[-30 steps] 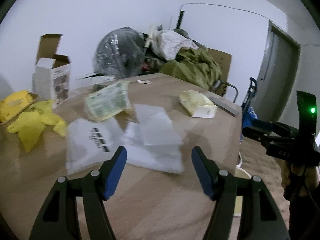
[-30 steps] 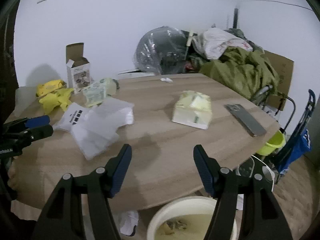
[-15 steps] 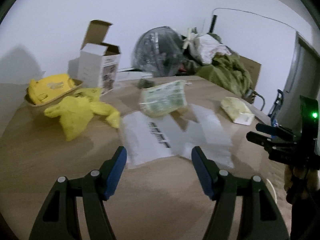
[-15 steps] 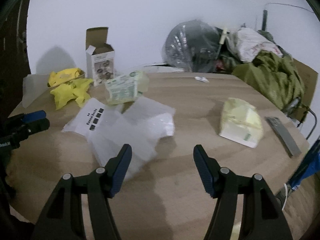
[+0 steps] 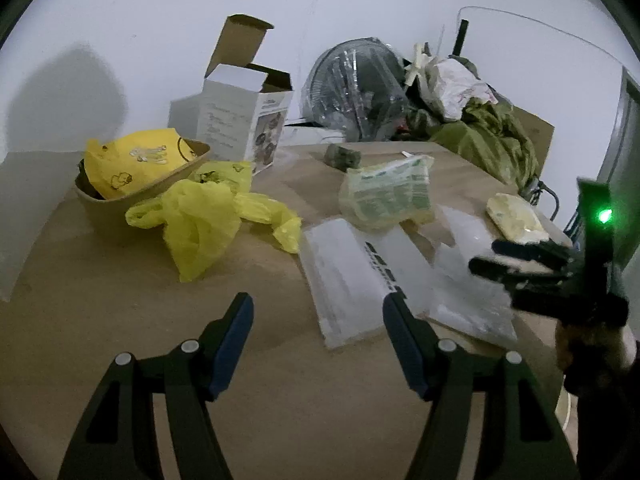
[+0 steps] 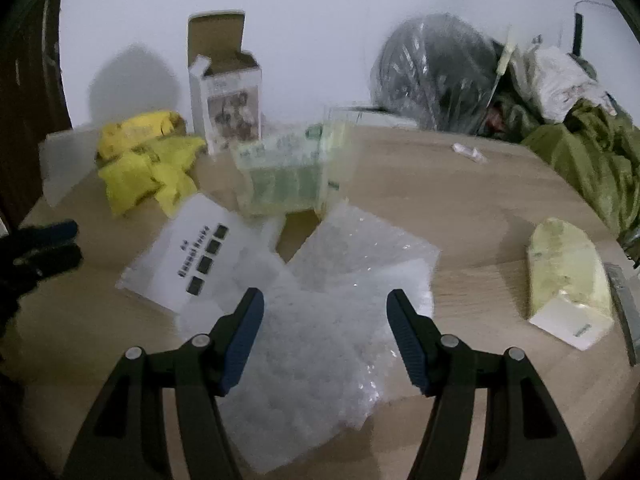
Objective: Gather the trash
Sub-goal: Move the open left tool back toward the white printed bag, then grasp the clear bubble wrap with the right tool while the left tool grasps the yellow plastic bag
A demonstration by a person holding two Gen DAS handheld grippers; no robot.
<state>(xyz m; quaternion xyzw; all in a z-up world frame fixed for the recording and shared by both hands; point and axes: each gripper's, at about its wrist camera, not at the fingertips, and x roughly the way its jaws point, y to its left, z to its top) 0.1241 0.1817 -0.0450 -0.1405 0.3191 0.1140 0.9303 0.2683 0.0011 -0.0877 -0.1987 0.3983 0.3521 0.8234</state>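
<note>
Trash lies on a wooden table [image 5: 120, 320]: a crumpled yellow plastic bag [image 5: 204, 216], a white printed mailer bag [image 5: 352, 276] [image 6: 192, 260], bubble-wrap sheets [image 6: 320, 320] [image 5: 468, 280] and a green-printed plastic packet [image 5: 386, 196] [image 6: 288, 176]. My left gripper [image 5: 318, 320] is open and empty over bare table, just left of the mailer bag. My right gripper [image 6: 324, 320] is open and empty, hovering over the bubble wrap; it also shows in the left wrist view [image 5: 520, 260]. The left gripper shows at the left edge of the right wrist view [image 6: 44, 248].
A paper bowl [image 5: 120, 200] with a yellow packet stands at the left, an open white carton [image 5: 240, 120] [image 6: 228, 108] behind it. A pale yellow tissue pack [image 6: 568, 280] lies at the right. A wrapped fan [image 6: 436, 76] and green cloth [image 6: 588, 160] stand beyond the table.
Both grippers have moved forward and left over the table. The right gripper has come over the bubble wrap. The left view has swung toward the yellow bag and bowl. Both stay open.
</note>
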